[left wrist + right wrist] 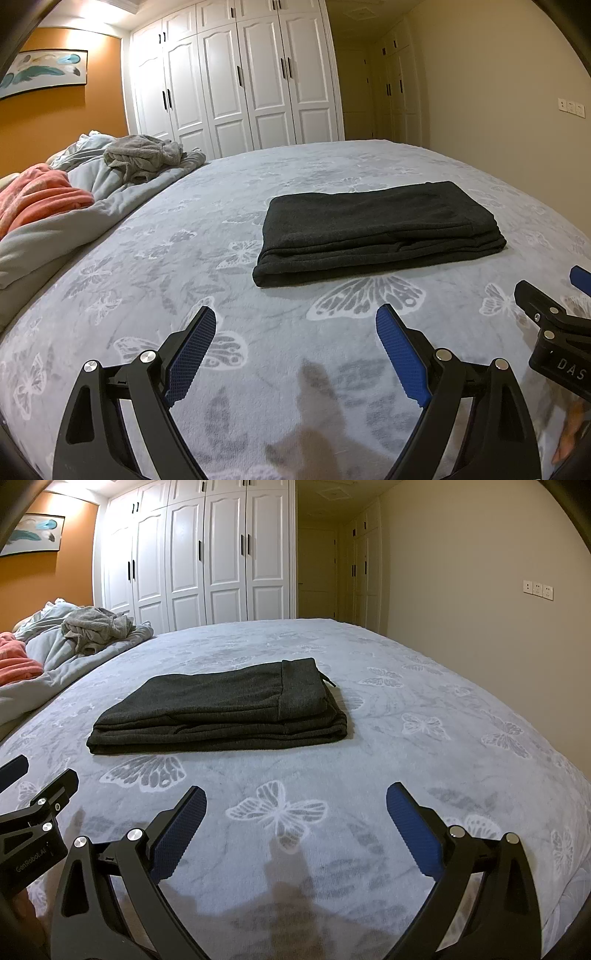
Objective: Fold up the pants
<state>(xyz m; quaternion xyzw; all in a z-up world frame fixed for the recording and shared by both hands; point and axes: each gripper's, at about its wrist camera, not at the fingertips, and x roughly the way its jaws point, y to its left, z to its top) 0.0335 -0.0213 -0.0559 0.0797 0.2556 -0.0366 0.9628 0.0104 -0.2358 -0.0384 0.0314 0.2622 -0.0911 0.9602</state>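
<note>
Your dark pants [376,232] lie folded in a flat stack on the butterfly-print bed [147,280], ahead of both tools. Your left tool [295,325] and right tool [295,801] both gape wide, holding nothing. One body reads "GenRobot.AI", the other "DAS".

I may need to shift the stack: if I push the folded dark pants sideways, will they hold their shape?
Probably not well. The folded dark pants are soft knit in loose layers, so the top layers would likely slide or bunch. The fleecy bed cover looks grippy and may drag the bottom fold. Lifting from underneath seems safer.
</note>
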